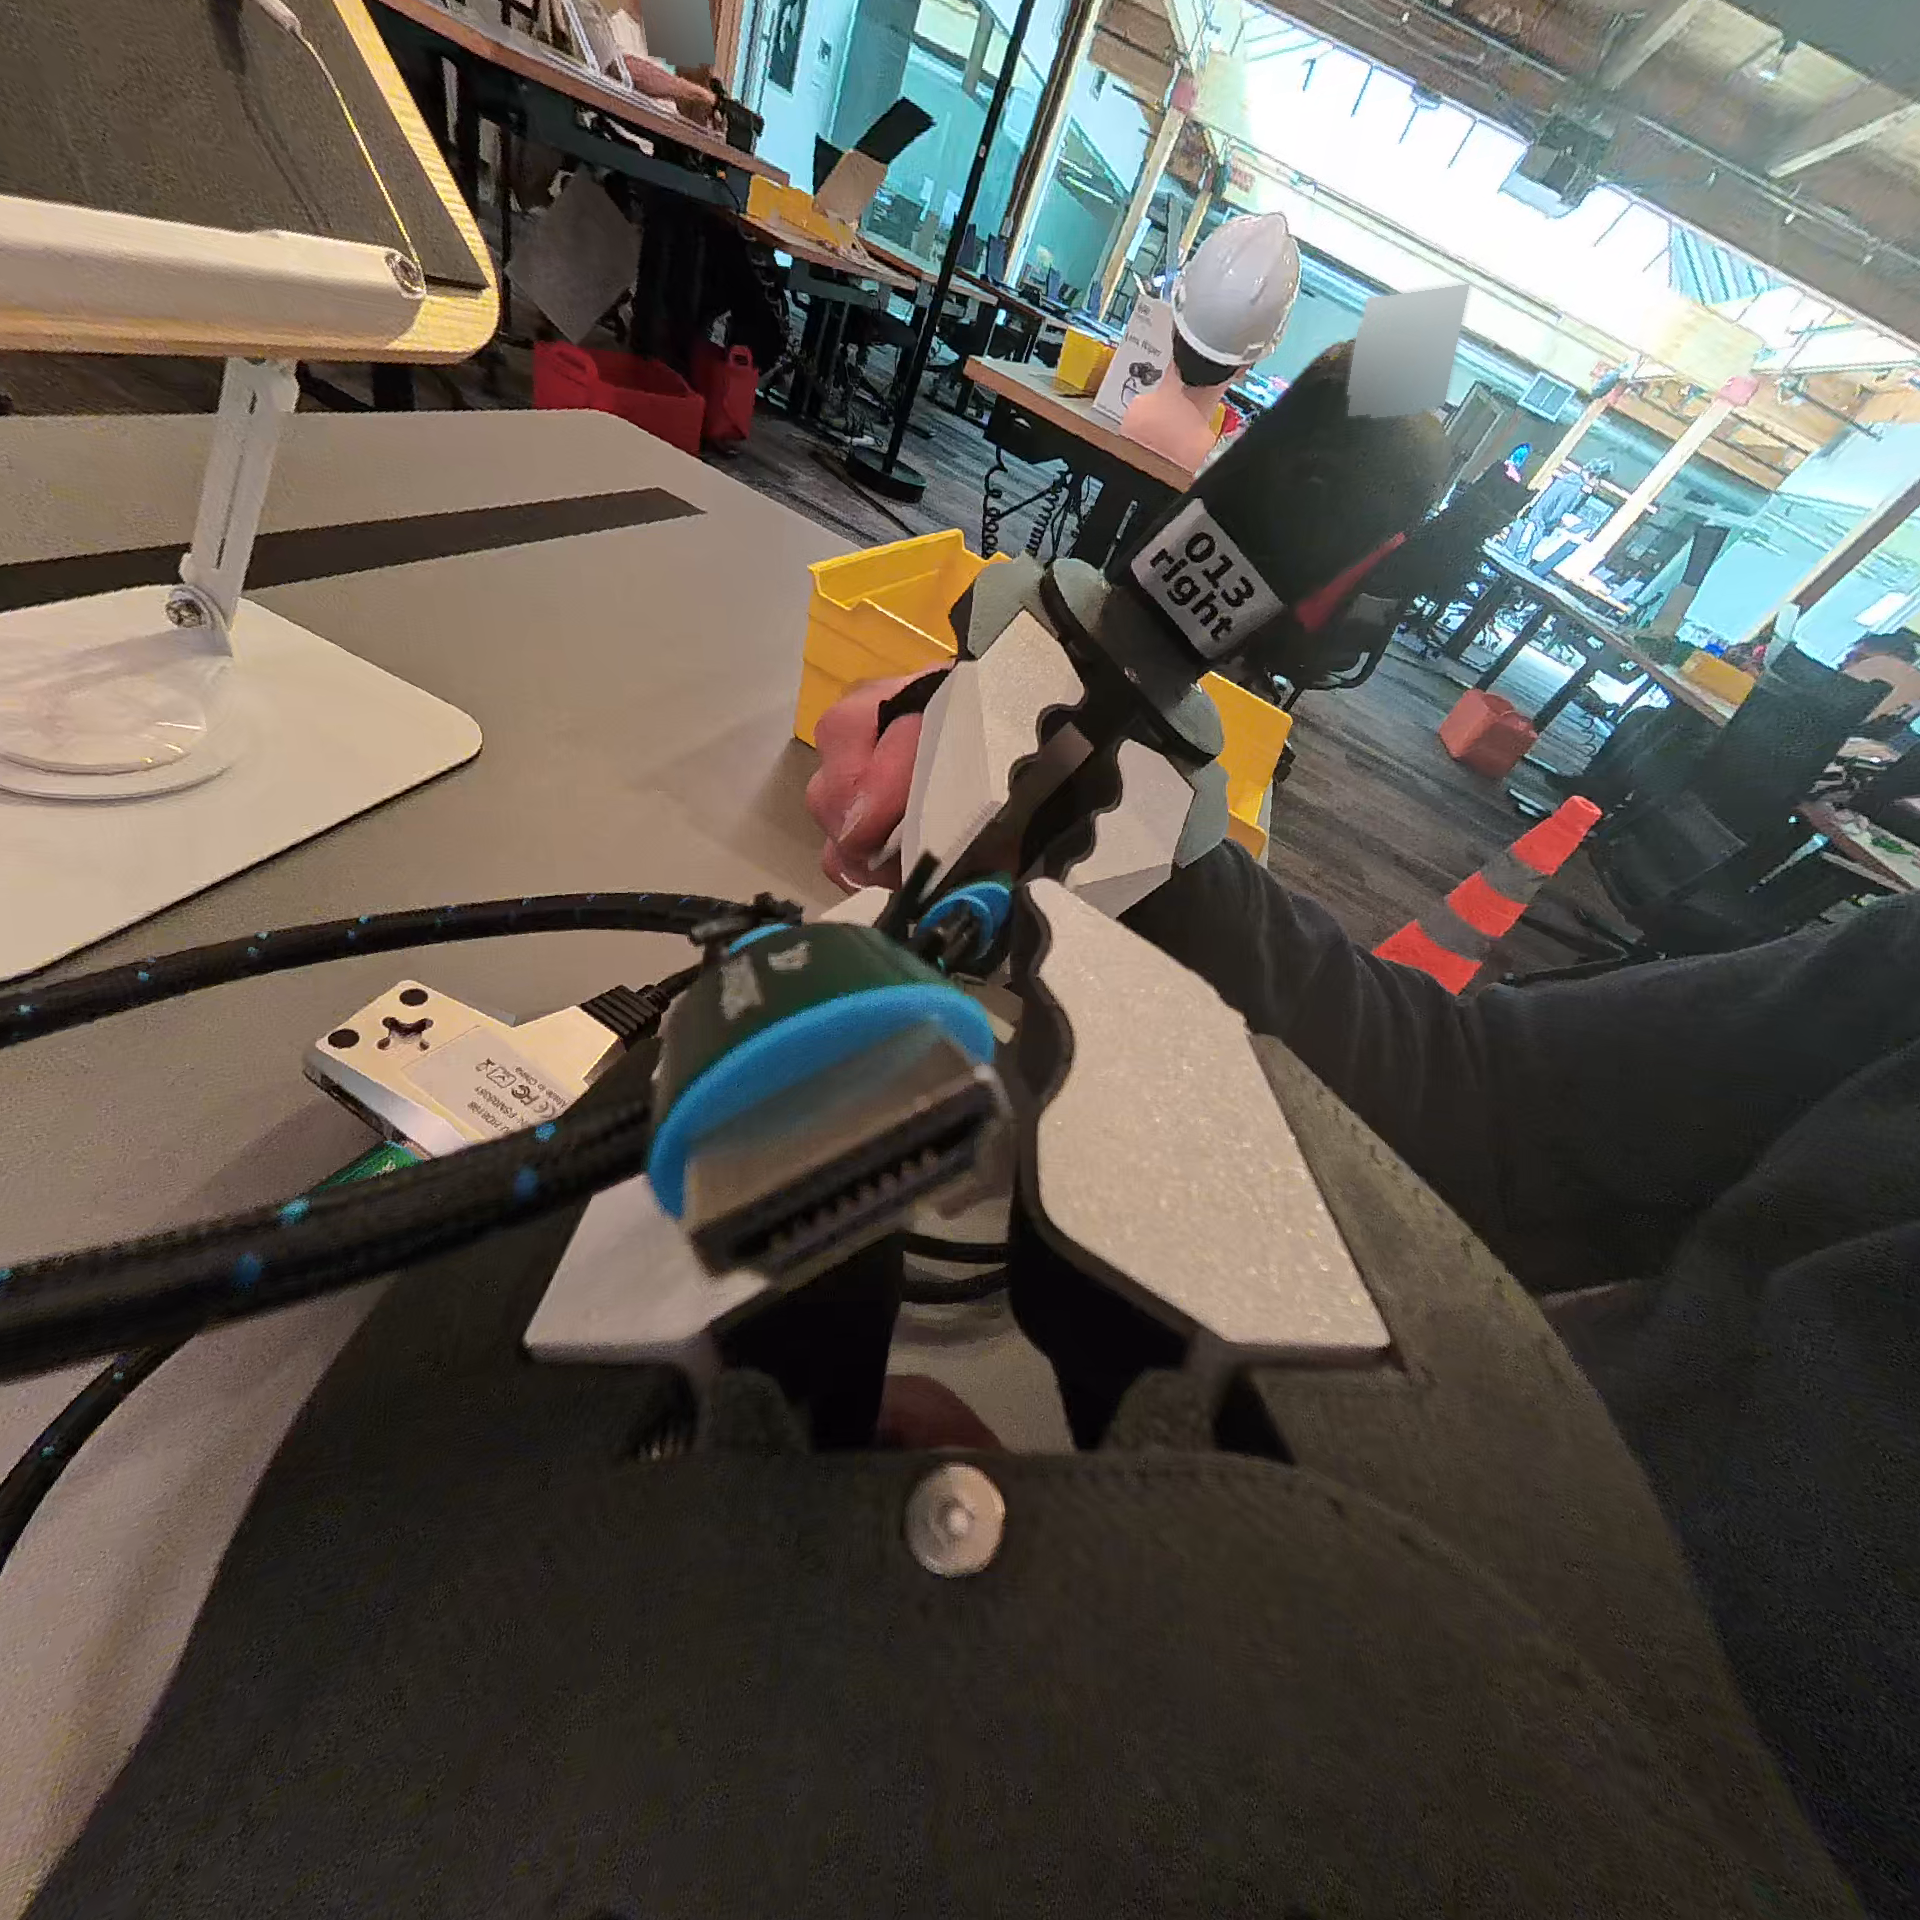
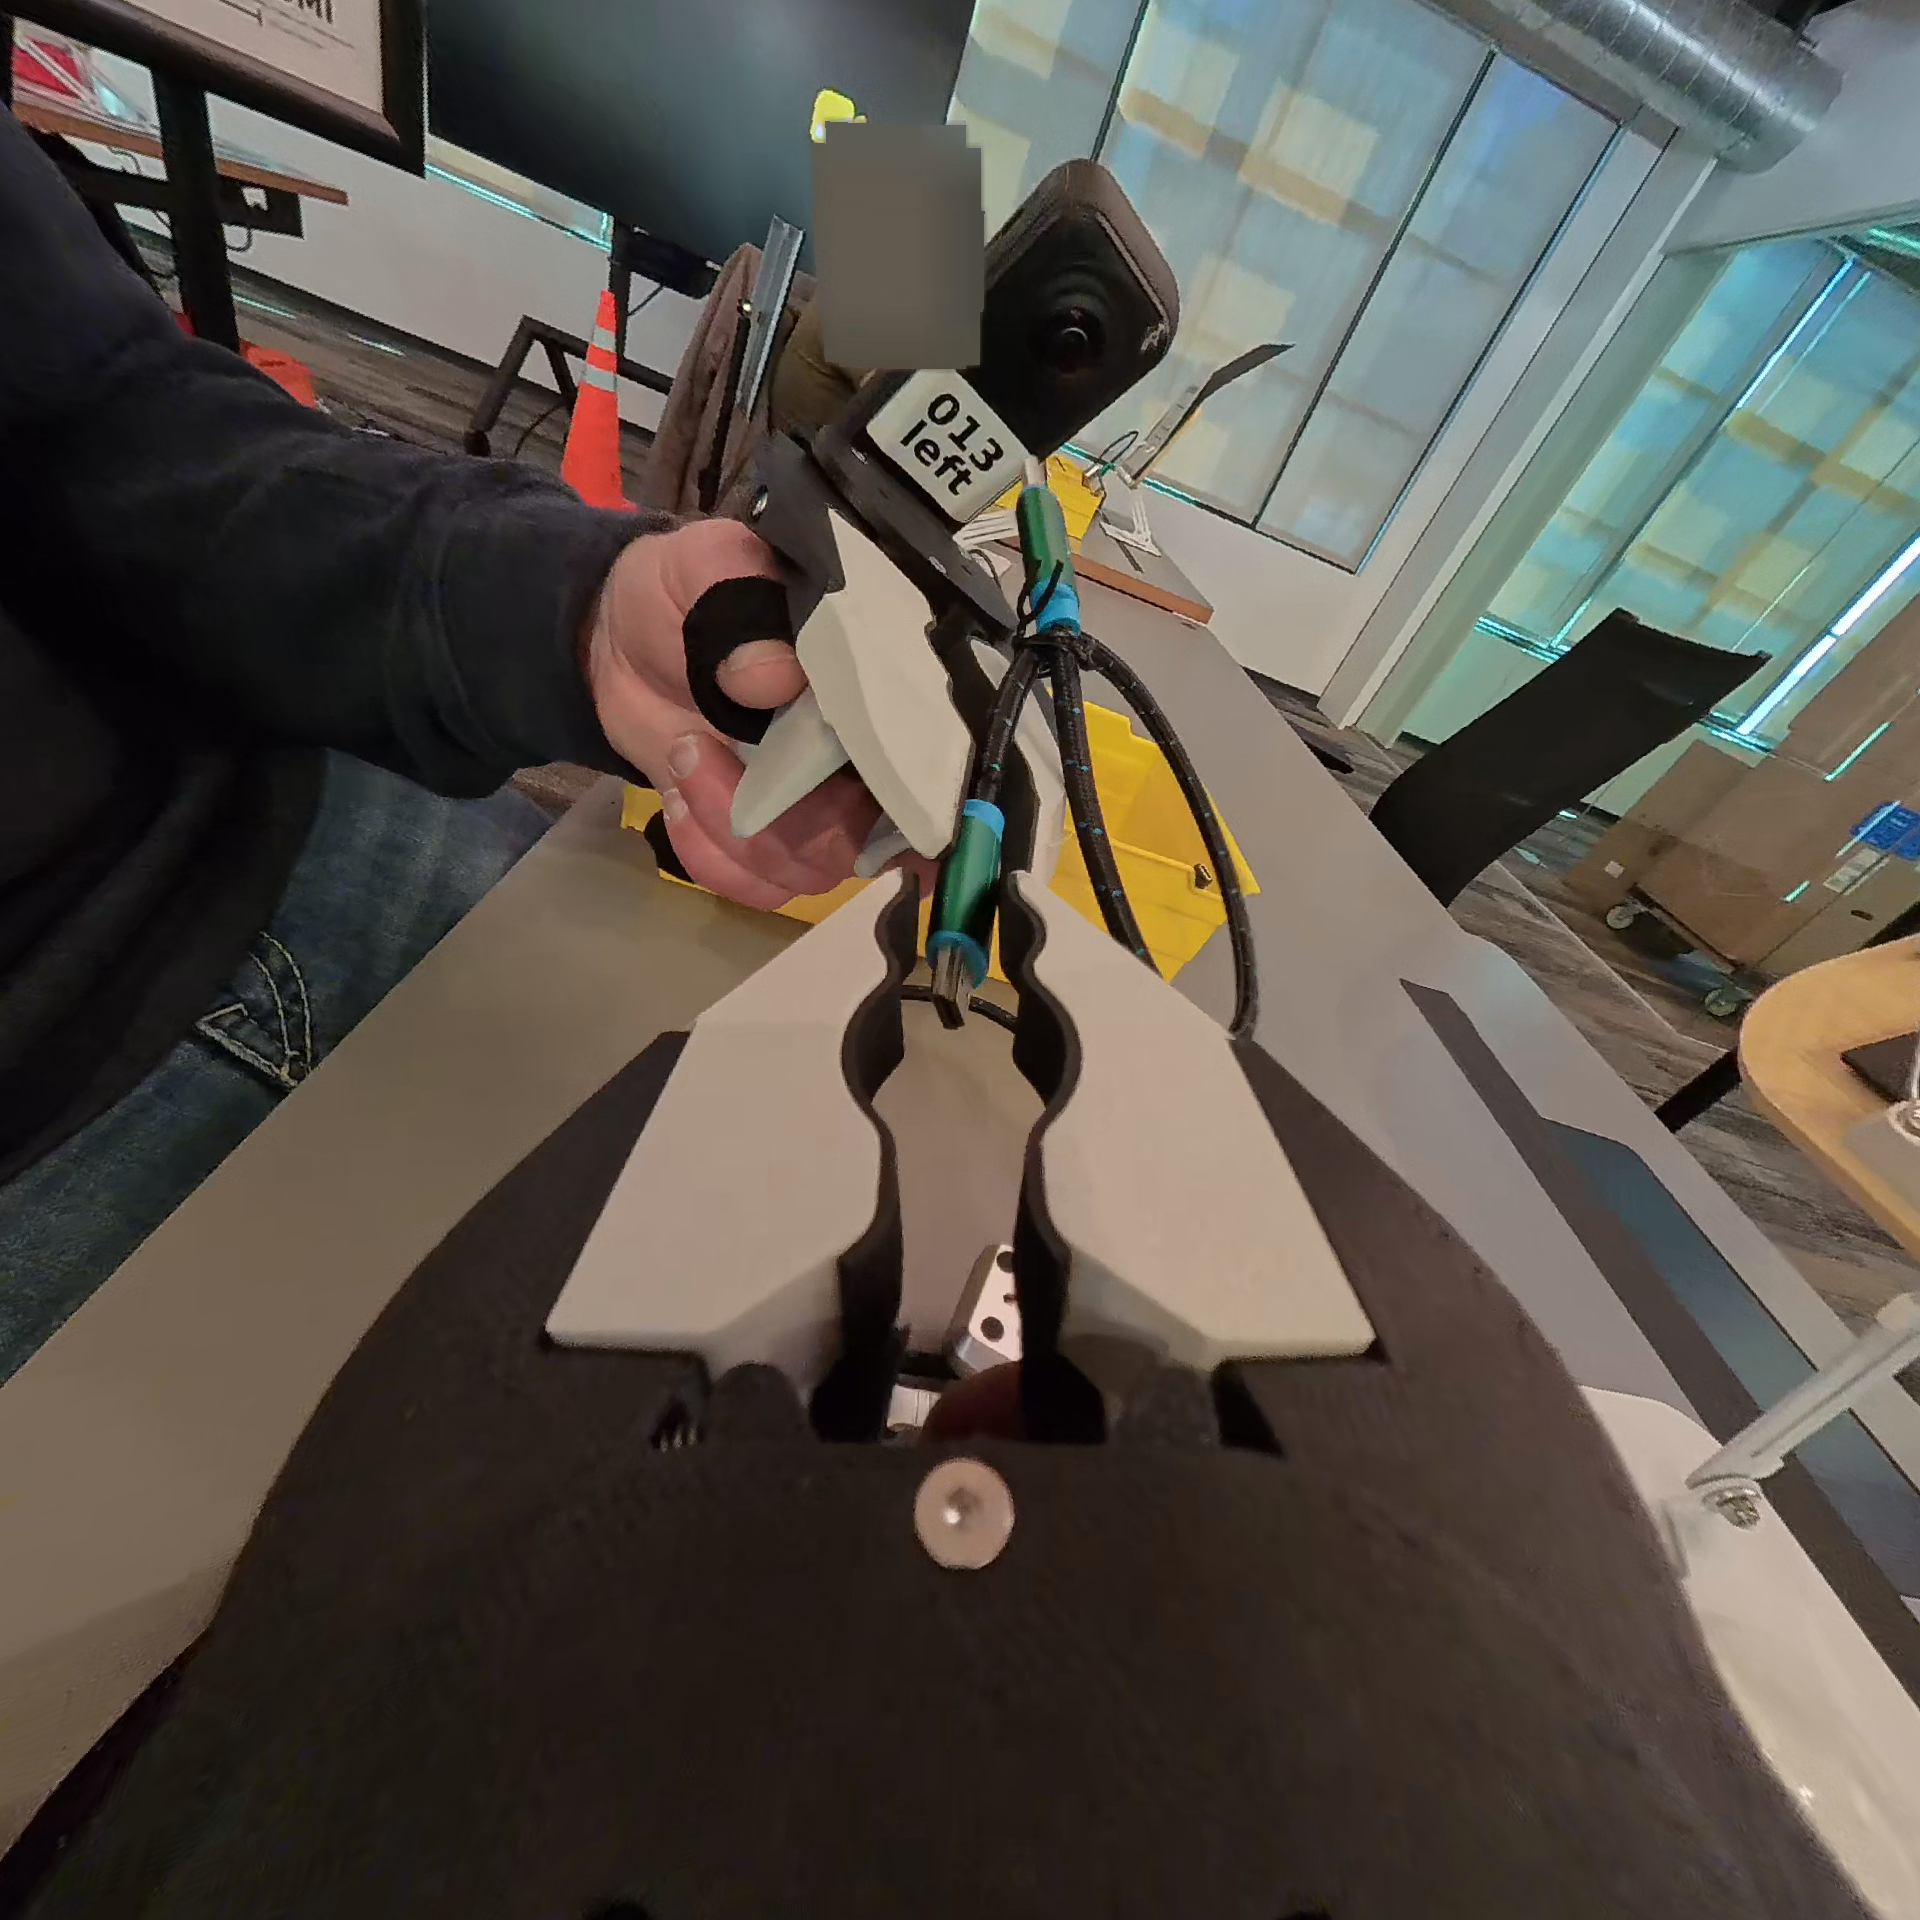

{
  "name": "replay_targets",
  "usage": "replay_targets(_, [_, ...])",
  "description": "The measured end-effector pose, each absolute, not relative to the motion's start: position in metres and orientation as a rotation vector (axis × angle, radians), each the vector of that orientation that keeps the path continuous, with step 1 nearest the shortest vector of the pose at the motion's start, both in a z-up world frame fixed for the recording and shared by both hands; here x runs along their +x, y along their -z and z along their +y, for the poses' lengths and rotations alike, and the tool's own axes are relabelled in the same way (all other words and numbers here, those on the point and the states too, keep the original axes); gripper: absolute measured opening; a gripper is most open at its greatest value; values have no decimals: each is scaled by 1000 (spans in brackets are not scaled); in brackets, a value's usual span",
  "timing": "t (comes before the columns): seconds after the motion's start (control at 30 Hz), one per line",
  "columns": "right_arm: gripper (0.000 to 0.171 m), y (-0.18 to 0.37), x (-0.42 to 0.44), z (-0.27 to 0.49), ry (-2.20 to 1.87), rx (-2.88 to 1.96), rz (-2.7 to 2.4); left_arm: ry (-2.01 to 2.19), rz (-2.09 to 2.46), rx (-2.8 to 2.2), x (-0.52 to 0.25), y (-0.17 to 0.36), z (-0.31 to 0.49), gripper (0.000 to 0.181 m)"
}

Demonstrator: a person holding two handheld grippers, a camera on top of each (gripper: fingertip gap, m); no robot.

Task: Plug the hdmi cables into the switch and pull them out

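Locate the HDMI plug (image 1: 831, 1091) in the air above the table (image 1: 520, 644), clear of the switch (image 1: 457, 1081) and not inserted. Read the left gripper (image 1: 862, 1018) as pressed onto the plug's green shell, with the metal end toward its own camera. Read the right gripper (image 2: 961, 909) as slightly spread, flanking the same plug with a thin gap on each side; contact not confirmed. Note the second plug (image 2: 1039, 540), tied into the same braided cable (image 1: 312, 1216) bundle and hanging free near the left gripper's body.

Treat the plug as light, rigid and short. Expect a smooth, probably slippery shell; use the blue rings (image 1: 821, 1049) as stops against sliding. Grip on the shell between the rings. Avoid the bare metal end: needed free for insertion, thin-walled, likely easy to bend. Avoid pulling on the braid: apparently stiff and springy, liable to twist the plug off line and strain the joint at the shell.

Expect the switch, a small silver box lying on the table, to slide or lift under insertion and extraction force. Brace with the free gripper. Push and pull straight along the port axis.
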State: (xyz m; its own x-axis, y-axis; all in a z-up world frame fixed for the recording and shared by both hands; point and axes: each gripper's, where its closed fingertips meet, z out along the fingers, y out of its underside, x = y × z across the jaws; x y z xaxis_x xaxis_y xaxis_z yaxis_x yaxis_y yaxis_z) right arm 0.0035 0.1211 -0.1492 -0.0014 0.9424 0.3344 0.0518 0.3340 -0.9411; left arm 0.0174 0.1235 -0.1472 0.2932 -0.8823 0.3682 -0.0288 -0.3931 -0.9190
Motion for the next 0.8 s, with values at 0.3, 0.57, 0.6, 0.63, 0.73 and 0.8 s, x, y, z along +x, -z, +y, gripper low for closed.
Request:
replay_targets(0.3, [23, 154, 9, 135, -1064, -1139, -1318, 1165, 747, -1619, -1, 135, 137, 14])
replay_targets(0.57, [26, 145, 5, 123, -1686, -1208, -1154, 1024, 928, -1460, 10, 129, 122, 13])
replay_targets(0.6, [28, 143, 4, 119, -1743, -1192, -1152, 992, 964, -1433, 11, 128, 120, 13])
replay_targets(0.63, [27, 143, 3, 115, -1787, -1183, -1160, 964, 997, -1411, 13, 127, 117, 13])
replay_targets(0.73, [25, 144, -2, 104, -1869, -1162, -1187, 894, 1074, -1350, 16, 127, 111, 13])
replay_targets(0.8, [16, 139, -1, 100, -1897, -1117, -1178, 839, 1099, -1310, 15, 125, 109, 13])
